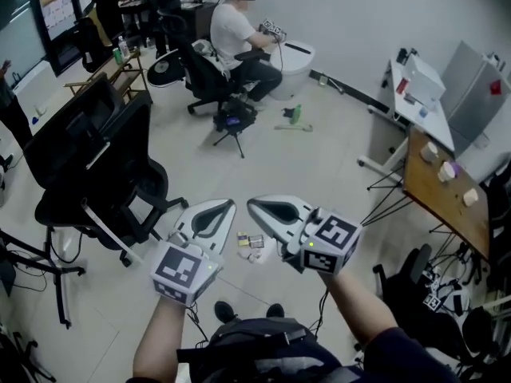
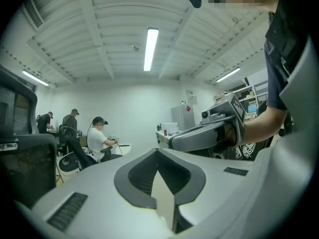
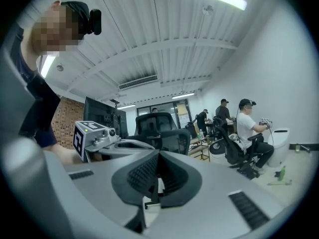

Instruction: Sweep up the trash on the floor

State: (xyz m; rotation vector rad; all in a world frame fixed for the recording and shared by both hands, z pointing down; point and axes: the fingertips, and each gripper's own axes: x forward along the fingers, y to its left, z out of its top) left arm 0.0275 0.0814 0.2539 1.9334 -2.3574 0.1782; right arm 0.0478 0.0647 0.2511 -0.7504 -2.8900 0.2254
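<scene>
The left hand-held gripper [image 1: 229,207] and the right hand-held gripper [image 1: 254,205] are held side by side at roughly waist level, pointing forward and almost level. The tips angle toward each other and sit near one another, not touching. In each gripper view the jaws are fully together with nothing between the pads.

The trash [image 1: 250,242], a few small scraps and a white crumpled piece, lies on the pale floor [image 1: 319,166]. It is below the two grippers and just ahead of the person's shoes [image 1: 224,310].

A black office chair [image 1: 104,174] stands at the left. A green item [image 1: 295,115], too small to identify, lies well beyond the trash, near a seated person [image 1: 236,32]. A wooden tabletop [image 1: 444,194] stands at the right.
</scene>
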